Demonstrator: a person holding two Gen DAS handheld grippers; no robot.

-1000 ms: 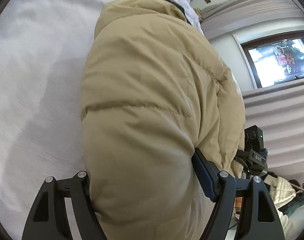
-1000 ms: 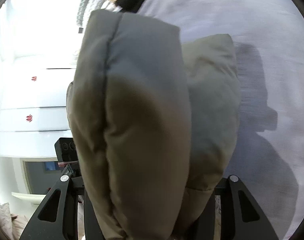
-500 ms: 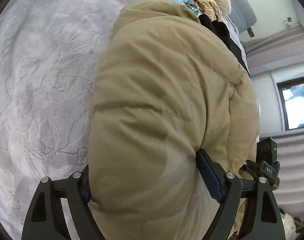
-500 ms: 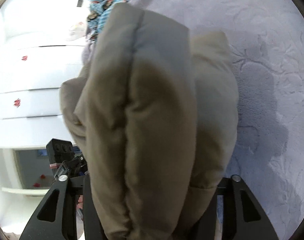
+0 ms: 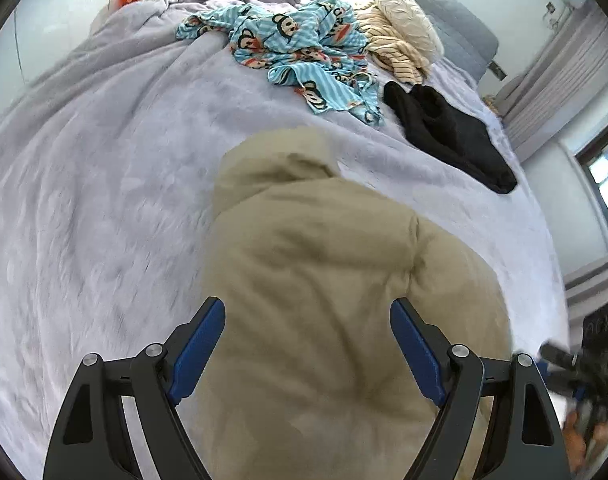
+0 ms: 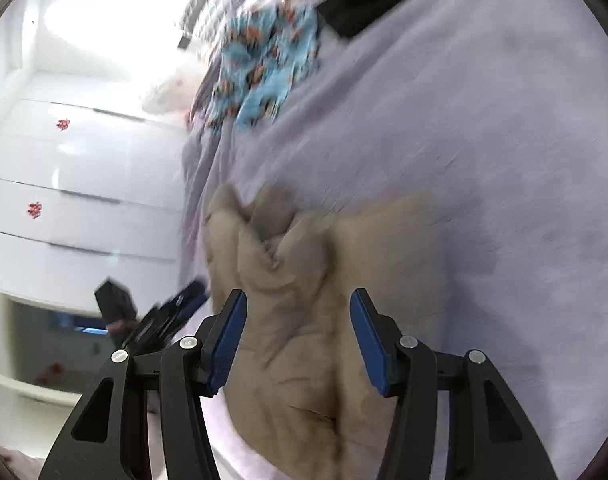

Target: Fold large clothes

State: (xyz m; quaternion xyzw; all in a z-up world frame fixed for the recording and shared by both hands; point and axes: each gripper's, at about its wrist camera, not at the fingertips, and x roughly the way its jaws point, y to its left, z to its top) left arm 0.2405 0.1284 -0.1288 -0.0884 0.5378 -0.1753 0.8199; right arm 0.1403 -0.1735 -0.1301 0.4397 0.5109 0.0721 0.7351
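Observation:
A beige puffer jacket [image 5: 323, 260] lies bunched on the lilac bed cover [image 5: 104, 200], near the bed's front edge. My left gripper [image 5: 307, 304] hangs over its near end, jaws wide and open. Both blue pads show bare, and the jacket lies under and beyond them. In the right wrist view the same jacket [image 6: 304, 280] lies crumpled on the cover. My right gripper [image 6: 298, 294] stands open above it, its pads bare too. Each view catches the other gripper's black body at its edge. Both views are blurred by motion.
Farther up the bed lie a blue monkey-print garment [image 5: 304, 48], a cream striped knit [image 5: 395, 36] and a black garment [image 5: 447, 132]. A grey headboard stands behind them. A white wardrobe [image 6: 64, 160] stands past one side of the bed and a window [image 5: 603, 168] past the other.
The jacket filled both views and bulged around the fingers. It now lies lower on the bed, clear of the pads. Both grippers have drawn back, and more of the bed shows.

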